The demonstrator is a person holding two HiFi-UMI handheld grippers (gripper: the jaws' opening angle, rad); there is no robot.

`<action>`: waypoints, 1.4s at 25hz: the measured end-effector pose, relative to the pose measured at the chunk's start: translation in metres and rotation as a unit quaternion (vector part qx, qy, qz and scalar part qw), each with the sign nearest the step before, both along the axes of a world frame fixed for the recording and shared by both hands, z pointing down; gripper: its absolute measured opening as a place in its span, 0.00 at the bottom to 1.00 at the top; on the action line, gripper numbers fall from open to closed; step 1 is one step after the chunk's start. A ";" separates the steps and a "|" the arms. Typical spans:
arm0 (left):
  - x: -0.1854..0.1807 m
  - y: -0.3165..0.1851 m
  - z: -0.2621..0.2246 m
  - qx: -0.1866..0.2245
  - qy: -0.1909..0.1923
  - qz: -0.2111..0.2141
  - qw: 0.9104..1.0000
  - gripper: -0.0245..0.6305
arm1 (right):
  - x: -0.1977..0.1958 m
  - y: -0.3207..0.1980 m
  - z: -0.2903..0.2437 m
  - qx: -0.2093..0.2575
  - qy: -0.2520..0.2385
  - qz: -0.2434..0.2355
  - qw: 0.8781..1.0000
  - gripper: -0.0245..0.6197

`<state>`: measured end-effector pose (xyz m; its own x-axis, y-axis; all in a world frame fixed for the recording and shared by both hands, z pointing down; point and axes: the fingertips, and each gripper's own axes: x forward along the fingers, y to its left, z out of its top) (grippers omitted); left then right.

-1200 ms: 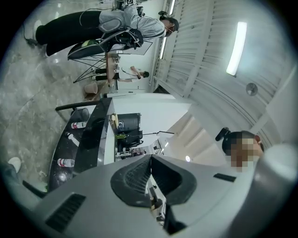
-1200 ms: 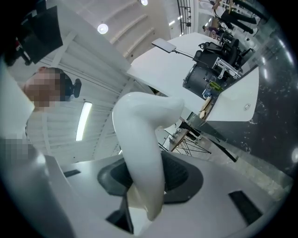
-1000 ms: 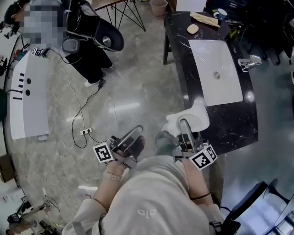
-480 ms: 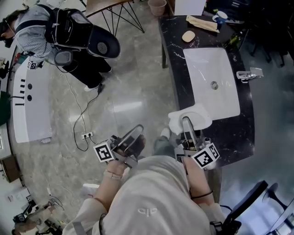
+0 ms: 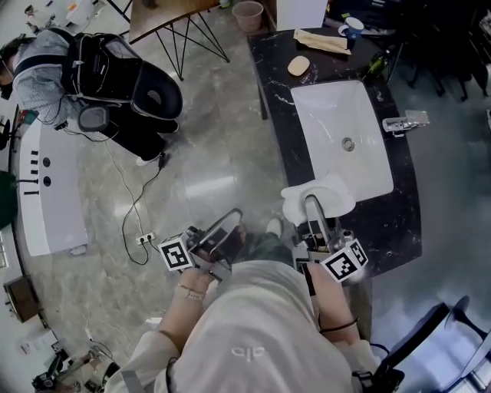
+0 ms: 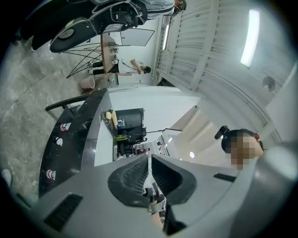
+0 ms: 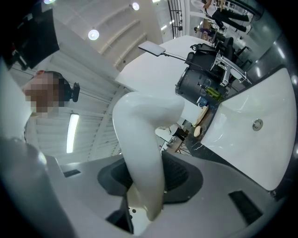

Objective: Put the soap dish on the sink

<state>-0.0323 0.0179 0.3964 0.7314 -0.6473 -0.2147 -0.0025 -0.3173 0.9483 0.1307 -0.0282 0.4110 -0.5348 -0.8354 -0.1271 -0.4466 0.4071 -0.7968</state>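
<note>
Head view, nearest first: I count two tongs, one in each hand, their rear ends hidden under my own torso. My left tongs (image 5: 230, 220) are clenched on nothing; the left gripper view shows the pads pressed flat together. My right tongs (image 5: 309, 206) are grasping the one soap dish (image 5: 337, 196), a white curved piece. In the right gripper view it stands up between the pads, its lower end cut off by the tongs' body. From above, the soap dish lies over the near end of the black table (image 5: 395, 222), just short of the single white basin (image 5: 330, 107). I cannot tell whether it touches the table, since the dish covers that spot. The basin has one drain (image 5: 347, 143) in its floor and one faucet (image 5: 403, 123) at its right side. Beyond it on the table lie one tan oval bar (image 5: 298, 66), one pale flat packet (image 5: 322, 40) and one cup (image 5: 350, 27), too small to make out well. On the floor to the left, one cable (image 5: 134, 192) runs to one power strip (image 5: 146, 239). Farther off is another person under a black backpack (image 5: 115, 73), and one bucket (image 5: 248, 13) is cut off by the top edge.
</note>
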 end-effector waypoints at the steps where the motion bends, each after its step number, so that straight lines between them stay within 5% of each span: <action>1: 0.003 -0.003 0.000 -0.002 0.000 0.006 1.000 0.05 | 0.002 0.000 -0.001 0.001 0.002 0.004 1.000 0.29; 9: 0.013 -0.019 -0.002 -0.030 0.050 0.069 0.996 0.05 | 0.012 0.003 -0.011 0.007 0.021 0.065 0.998 0.29; 22: 0.042 -0.051 -0.010 -0.009 0.067 0.169 0.983 0.06 | 0.043 0.016 -0.022 0.021 0.108 0.168 0.980 0.29; 26: 0.060 -0.053 -0.010 -0.004 0.060 0.205 0.977 0.29 | 0.055 0.015 -0.024 0.024 0.176 0.193 0.965 0.29; 29: 0.073 -0.057 -0.024 0.023 0.050 0.224 0.973 0.37 | 0.056 0.010 -0.023 0.027 0.325 0.200 0.924 0.29; 35: 0.093 -0.059 -0.046 0.043 0.052 0.253 0.965 0.46 | 0.050 -0.003 -0.030 0.065 0.594 0.200 0.777 0.29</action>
